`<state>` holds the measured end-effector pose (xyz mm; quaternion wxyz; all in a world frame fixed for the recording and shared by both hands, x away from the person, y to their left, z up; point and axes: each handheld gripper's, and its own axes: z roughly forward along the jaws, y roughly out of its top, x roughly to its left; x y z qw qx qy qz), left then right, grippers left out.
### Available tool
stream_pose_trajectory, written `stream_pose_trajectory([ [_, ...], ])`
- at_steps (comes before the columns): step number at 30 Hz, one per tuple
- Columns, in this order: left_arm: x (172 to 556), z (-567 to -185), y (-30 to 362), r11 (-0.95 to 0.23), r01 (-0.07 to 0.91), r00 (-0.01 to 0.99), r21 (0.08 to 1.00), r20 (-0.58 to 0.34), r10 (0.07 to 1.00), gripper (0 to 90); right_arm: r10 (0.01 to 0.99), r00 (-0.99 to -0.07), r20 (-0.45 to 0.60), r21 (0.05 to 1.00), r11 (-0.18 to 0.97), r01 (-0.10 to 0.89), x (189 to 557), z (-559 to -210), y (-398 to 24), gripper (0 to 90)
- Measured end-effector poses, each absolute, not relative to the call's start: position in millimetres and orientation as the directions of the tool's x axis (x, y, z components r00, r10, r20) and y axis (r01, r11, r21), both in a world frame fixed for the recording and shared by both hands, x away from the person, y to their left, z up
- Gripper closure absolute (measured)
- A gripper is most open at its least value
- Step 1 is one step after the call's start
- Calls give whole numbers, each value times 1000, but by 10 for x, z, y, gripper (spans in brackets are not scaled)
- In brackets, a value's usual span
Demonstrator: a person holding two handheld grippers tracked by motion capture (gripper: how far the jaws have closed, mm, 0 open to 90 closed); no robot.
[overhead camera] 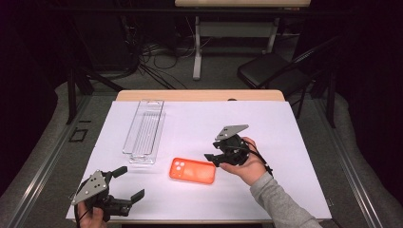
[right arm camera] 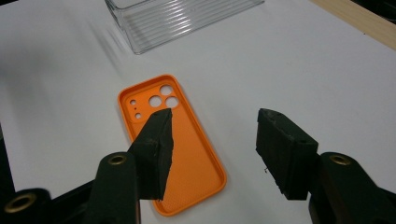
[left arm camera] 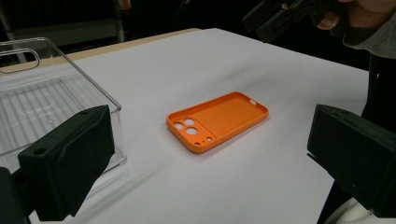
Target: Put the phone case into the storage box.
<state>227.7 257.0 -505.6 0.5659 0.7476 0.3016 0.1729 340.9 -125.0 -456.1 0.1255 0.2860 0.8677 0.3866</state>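
At the near edge of the counter (overhead camera: 285, 199), the left tongs (overhead camera: 128, 183) hang with jaws spread wide and nothing between them, held by a hand at the lower left of the high view. Just beyond, an orange phone case (overhead camera: 192, 170) lies flat on the white sheet covering the counter, hollow side up, its camera cut-outs toward the person's left. The right tongs (overhead camera: 213, 157) hover just beside the case's right end, jaws part-way apart and empty (in the right gripper view (right arm camera: 212, 140) one jaw tip overlaps the case's inner face, the other stands over bare paper); whether either tip touches the case cannot be told. Farther back on the left, a clear ribbed tray (overhead camera: 157, 107) stands empty, apart from the case.

The likely trouble: the case is thin, light and lies flush on smooth paper, so jaws closing from this offset could push it sideways or pinch a single wall and tip it rather than lift it. A skewed grip might also drag the sheet. Beyond the counter, a dark folding chair (overhead camera: 266, 71) and cables sit on the floor.
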Motion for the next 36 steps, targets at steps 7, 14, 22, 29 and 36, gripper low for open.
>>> stream_pose_trajectory([
  [7,2281,-5060,2571,-179,259,759,949,-86,646,7,571,-820,-22,723,576,382,3448,-4550,-1160,482],
  [14,2283,-5062,2571,-179,259,759,949,-86,645,7,539,-841,-43,679,633,371,3494,-4574,-1086,484],
  [22,2288,-5067,2573,-182,264,760,947,-88,643,7,533,-844,-59,652,661,372,3531,-4577,-1010,478],
  [29,2289,-5068,2580,-181,264,757,947,-88,647,7,534,-842,-72,634,677,375,3574,-4580,-955,493],
  [36,2292,-5070,2581,-186,267,759,945,-87,645,7,527,-845,-90,617,695,369,3625,-4579,-910,486],
])
